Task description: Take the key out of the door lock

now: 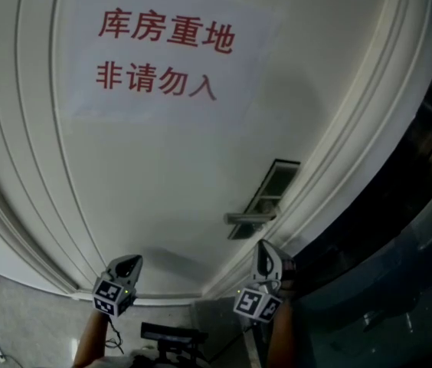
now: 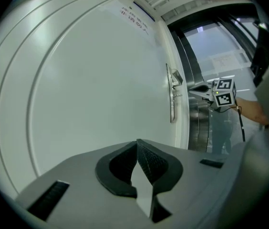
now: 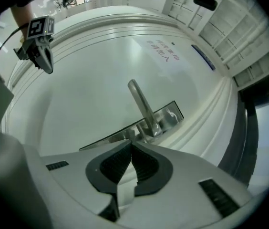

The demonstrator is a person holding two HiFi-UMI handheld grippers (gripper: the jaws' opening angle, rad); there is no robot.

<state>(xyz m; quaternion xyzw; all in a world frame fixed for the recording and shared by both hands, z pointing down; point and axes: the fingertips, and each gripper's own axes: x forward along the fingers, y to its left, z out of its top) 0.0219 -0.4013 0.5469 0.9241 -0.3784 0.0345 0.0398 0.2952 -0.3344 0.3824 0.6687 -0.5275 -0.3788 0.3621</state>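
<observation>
Left gripper [image 2: 137,143] and right gripper [image 3: 131,144] both pinched closed, empty.
We cannot resolve the key; presumably in the lock plate [image 3: 170,116] under the lever handle [image 3: 141,104], at the right edge of the door [image 1: 162,167]. Risk: closed jaws shove it and never grasp.

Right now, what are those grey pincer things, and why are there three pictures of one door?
A person stands at a white door, holding a pincer tool in each hand. One picture comes from a camera on the person's head. The other two come from cameras riding on the tools, looking along their jaws. The left gripper has its jaws together with nothing in them. The right gripper has its jaws together too, with the tips right at the metal plate that the door handle sits on. I cannot make out a key there. A paper sign with red writing is stuck on the door.
</observation>
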